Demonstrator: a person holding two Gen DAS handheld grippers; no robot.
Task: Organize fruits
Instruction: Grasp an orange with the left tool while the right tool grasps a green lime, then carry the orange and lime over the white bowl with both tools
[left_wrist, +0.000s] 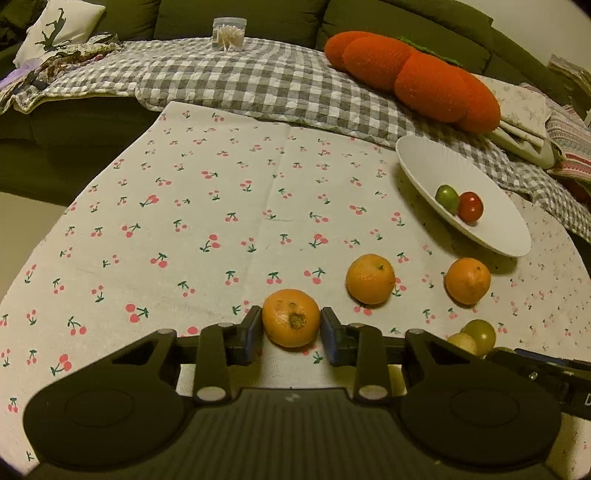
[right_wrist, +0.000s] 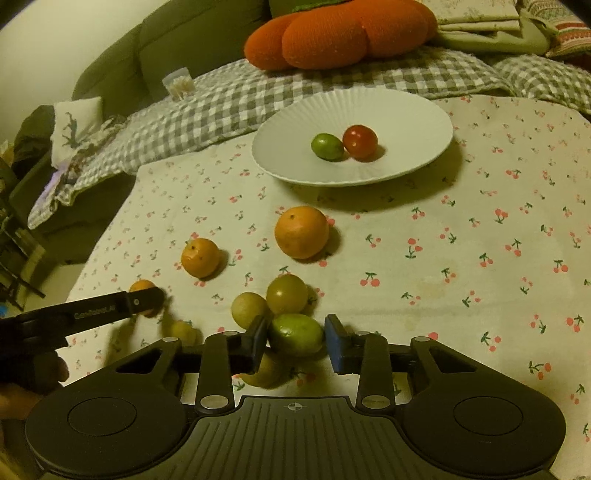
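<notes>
In the left wrist view, my left gripper (left_wrist: 291, 322) is shut on a blemished orange (left_wrist: 280, 314) that rests on the cherry-print cloth, with a pad against each side. Two more oranges (left_wrist: 370, 278) (left_wrist: 468, 280) lie to its right. In the right wrist view, my right gripper (right_wrist: 295, 336) is shut on a green fruit (right_wrist: 295, 332) in a cluster of yellow-green fruits (right_wrist: 287, 294) (right_wrist: 249, 309). Beyond them, the white plate (right_wrist: 280, 162) holds a green fruit (right_wrist: 327, 146) and a red fruit (right_wrist: 360, 142). A finger of the left gripper (right_wrist: 144, 298) shows at the left, with its orange behind it.
An orange cushion (left_wrist: 413, 77) lies on a checked blanket (left_wrist: 240, 81) behind the table, in front of a dark sofa. A clear jar of swabs (left_wrist: 229, 34) stands on the blanket. The table edge curves away on the left (left_wrist: 55, 229). Folded cloths sit at the far right (left_wrist: 569, 136).
</notes>
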